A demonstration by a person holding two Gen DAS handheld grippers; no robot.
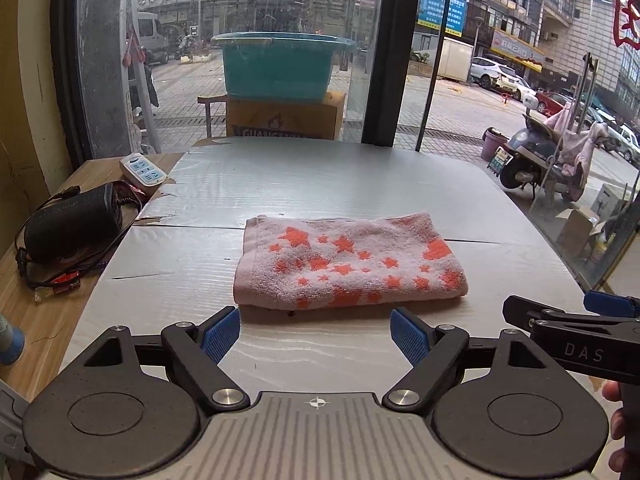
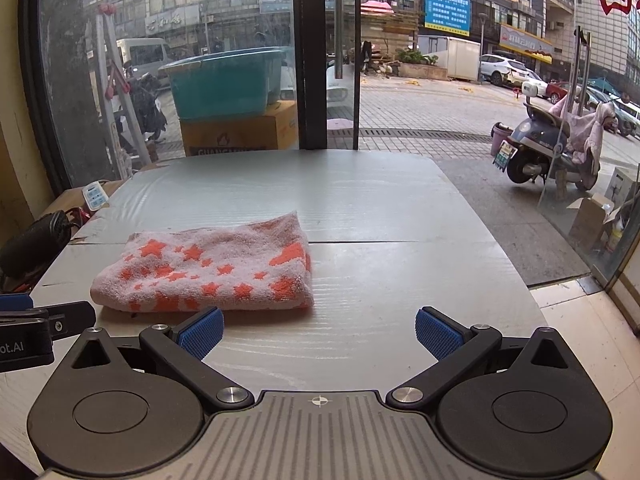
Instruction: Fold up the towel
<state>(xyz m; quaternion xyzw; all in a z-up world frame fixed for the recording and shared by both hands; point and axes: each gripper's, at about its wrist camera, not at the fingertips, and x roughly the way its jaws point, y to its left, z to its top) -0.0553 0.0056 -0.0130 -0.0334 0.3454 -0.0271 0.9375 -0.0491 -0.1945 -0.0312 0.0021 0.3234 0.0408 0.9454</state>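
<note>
Left tongs (image 1: 315, 334): spread wide, blue pads (image 1: 219, 336) bare, nothing gripped, held just short of the near edge of the towel (image 1: 350, 262). Right tongs (image 2: 319, 333): likewise spread wide and gripping nothing, with the towel (image 2: 208, 272) ahead and off toward the left pad.

Towel: pink with orange stars, folded into a thick rectangle, flat on the grey counter (image 1: 320, 184), clear of both tongs. Folded edge rounded on the side nearest the right tongs; far right corner slightly lifted in the right wrist view.

Beyond the left tongs, out to the left on a wooden surface: a black adapter (image 1: 72, 220) with tangled cables and a white power strip (image 1: 143, 171). Straight ahead past the counter's far end: a teal tub (image 1: 280, 65) on a cardboard box (image 1: 286, 120), against the window. Outside, to the right: a parked scooter (image 1: 548, 156) under a pink cover.
</note>
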